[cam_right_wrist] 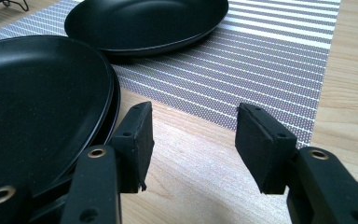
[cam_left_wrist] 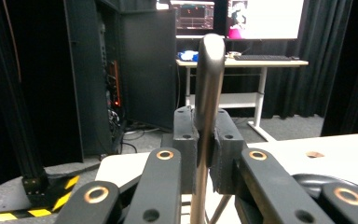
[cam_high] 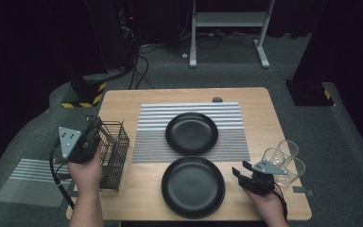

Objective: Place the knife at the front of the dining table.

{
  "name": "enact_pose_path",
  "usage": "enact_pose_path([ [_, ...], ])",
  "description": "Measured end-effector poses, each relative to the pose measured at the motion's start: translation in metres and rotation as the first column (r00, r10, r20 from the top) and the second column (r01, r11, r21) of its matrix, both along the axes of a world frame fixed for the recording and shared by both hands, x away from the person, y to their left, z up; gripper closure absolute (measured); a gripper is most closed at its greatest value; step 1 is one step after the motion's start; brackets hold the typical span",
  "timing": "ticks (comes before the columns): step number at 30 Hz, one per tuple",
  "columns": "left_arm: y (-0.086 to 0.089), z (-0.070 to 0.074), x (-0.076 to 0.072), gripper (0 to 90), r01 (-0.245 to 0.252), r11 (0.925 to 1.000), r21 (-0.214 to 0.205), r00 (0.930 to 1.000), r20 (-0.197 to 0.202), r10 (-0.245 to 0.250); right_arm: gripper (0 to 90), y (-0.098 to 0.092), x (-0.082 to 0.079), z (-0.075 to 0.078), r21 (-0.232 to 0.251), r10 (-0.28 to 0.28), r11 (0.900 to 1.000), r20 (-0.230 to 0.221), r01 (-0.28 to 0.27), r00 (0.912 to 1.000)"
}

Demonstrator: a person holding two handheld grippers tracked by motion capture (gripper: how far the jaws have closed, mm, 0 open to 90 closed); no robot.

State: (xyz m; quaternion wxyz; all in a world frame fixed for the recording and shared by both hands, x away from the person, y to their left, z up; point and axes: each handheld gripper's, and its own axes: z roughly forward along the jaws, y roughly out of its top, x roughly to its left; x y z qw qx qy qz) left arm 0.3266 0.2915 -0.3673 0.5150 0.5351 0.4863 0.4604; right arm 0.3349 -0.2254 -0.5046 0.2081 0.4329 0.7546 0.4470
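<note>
My left gripper (cam_left_wrist: 203,128) is shut on the flat metal handle of a utensil (cam_left_wrist: 209,79), which stands upright with its rounded end up; its lower end is hidden. In the high view the left gripper (cam_high: 93,126) hovers over the far end of a black wire basket (cam_high: 113,153) at the table's left edge. My right gripper (cam_high: 239,172) stands open and low over the wood, just right of the near black plate (cam_high: 193,187). Its jaws (cam_right_wrist: 193,135) hold nothing, and the left pad sits beside the near black plate's (cam_right_wrist: 37,102) rim.
A second black plate (cam_high: 191,133) lies on a grey striped placemat (cam_high: 227,118) at the table's middle. Three clear glasses (cam_high: 283,158) stand at the right edge, close behind my right hand. A desk frame stands on the floor beyond the table.
</note>
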Motion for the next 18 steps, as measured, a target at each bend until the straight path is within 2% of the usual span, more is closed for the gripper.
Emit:
enact_pose_path([
  [2, -0.001, 0.002, -0.002, 82.6, -0.014, 0.9991, 0.041, 0.9999, -0.001, 0.014, 46.6, 0.0, 0.0, 0.0, 0.001, 0.003, 1.0, -0.002, -0.003, 1.0],
  [3, -0.002, 0.003, -0.002, 82.6, -0.016, 0.9992, 0.037, 0.9998, 0.01, 0.015, 46.6, 0.0, 0.0, 0.0, 0.002, 0.003, 1.0, -0.002, -0.003, 1.0],
  [4, 0.0, 0.004, -0.003, 82.6, -0.011, 0.9981, 0.061, 0.9999, 0.01, 0.01, 46.6, -0.001, 0.0, 0.0, -0.002, 0.006, 1.0, 0.0, -0.006, 1.0],
  [5, -0.001, 0.005, -0.004, 82.6, -0.015, 0.9993, 0.033, 0.9997, 0.018, 0.014, 46.6, -0.001, 0.0, 0.0, -0.002, 0.007, 1.0, 0.002, -0.007, 1.0],
  [6, -0.001, 0.006, -0.004, 82.6, -0.016, 0.9994, 0.031, 0.9997, 0.019, 0.015, 46.5, -0.001, 0.0, 0.0, 0.004, 0.0, 1.0, -0.003, 0.0, 1.0],
  [10, 0.0, 0.011, -0.004, 82.6, -0.018, 0.9985, 0.051, 0.9995, 0.028, 0.016, 46.3, -0.002, 0.0, 0.0, 0.011, -0.002, 0.9999, 0.0, 0.002, 1.0],
  [12, 0.0, 0.012, -0.005, 82.6, -0.02, 0.999, 0.041, 0.9992, 0.034, 0.019, 47.5, -0.002, -0.001, 0.001, 0.012, -0.004, 0.9999, -0.001, 0.004, 1.0],
  [13, 0.002, 0.013, -0.005, 82.6, -0.009, 0.9977, 0.067, 0.9989, 0.046, 0.006, 48.9, -0.002, -0.002, 0.001, 0.008, -0.008, 0.9999, 0.001, 0.008, 1.0],
  [14, 0.002, 0.013, -0.005, 82.6, -0.007, 0.9982, 0.06, 0.9982, 0.06, 0.004, 49.3, -0.002, -0.002, 0.001, 0.005, -0.008, 1.0, 0.007, 0.008, 0.9999],
  [15, 0.001, 0.013, -0.006, 82.6, -0.01, 0.9995, 0.03, 0.9979, 0.065, 0.009, 49.5, -0.002, -0.002, 0.001, 0.011, -0.013, 0.9999, 0.001, 0.013, 0.9999],
  [16, 0.001, 0.013, -0.006, 82.6, -0.012, 0.9996, 0.027, 0.9974, 0.072, 0.01, 49.8, -0.002, -0.001, 0.001, 0.007, -0.012, 0.9999, 0.005, 0.012, 0.9999],
  [17, 0.001, 0.013, -0.006, 82.6, -0.014, 0.9995, 0.028, 0.9973, 0.073, 0.012, 49.9, -0.002, -0.001, 0.001, 0.009, -0.014, 0.9999, 0.006, 0.014, 0.9999],
  [18, 0.002, 0.013, -0.006, 82.6, -0.008, 0.9984, 0.056, 0.9971, 0.076, 0.004, 49.9, -0.003, -0.001, 0.001, 0.008, -0.013, 0.9999, 0.004, 0.013, 0.9999],
])
